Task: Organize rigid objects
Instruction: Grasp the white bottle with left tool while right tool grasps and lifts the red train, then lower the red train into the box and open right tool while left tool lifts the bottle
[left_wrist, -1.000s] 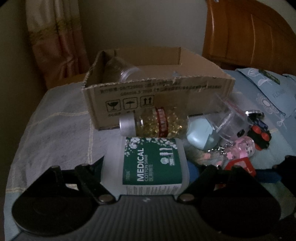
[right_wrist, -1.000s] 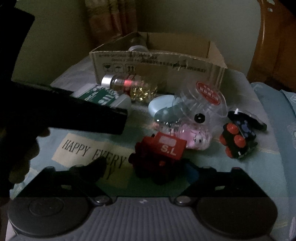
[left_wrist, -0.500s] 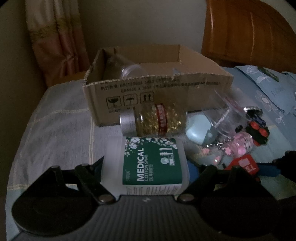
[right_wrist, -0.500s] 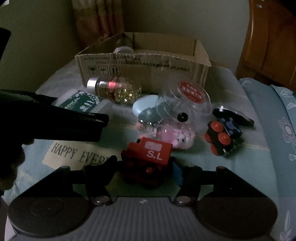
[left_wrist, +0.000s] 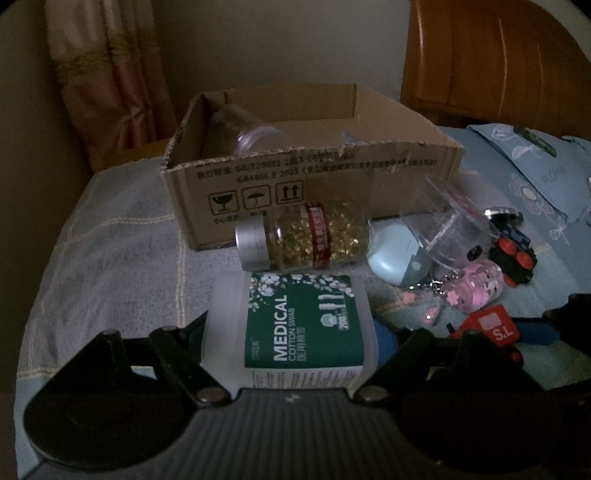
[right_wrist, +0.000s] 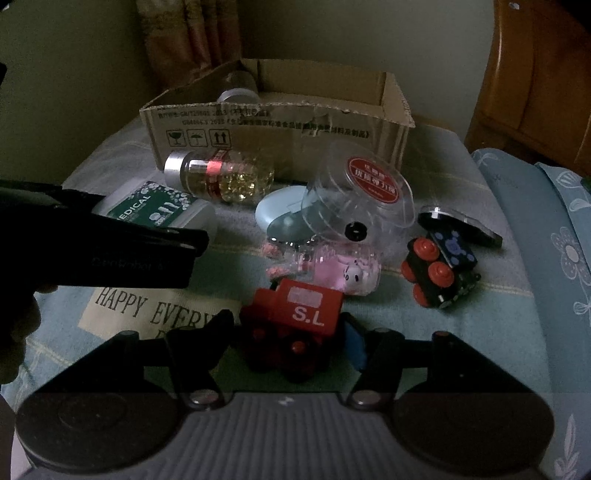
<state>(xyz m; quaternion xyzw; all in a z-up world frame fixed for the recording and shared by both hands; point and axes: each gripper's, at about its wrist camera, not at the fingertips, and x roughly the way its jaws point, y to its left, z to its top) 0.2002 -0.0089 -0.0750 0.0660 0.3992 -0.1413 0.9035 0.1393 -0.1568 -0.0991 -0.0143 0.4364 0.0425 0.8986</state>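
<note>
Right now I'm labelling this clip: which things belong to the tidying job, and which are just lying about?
Job: cotton swab tub, red toy train, capsule bottle, black toy train, cardboard box.
Lying about: curtain, wooden headboard.

Dim, murky light throughout; grainy, soft focus (fisheye bends edges, corners vignetted black); foreground nearly silhouetted.
</note>
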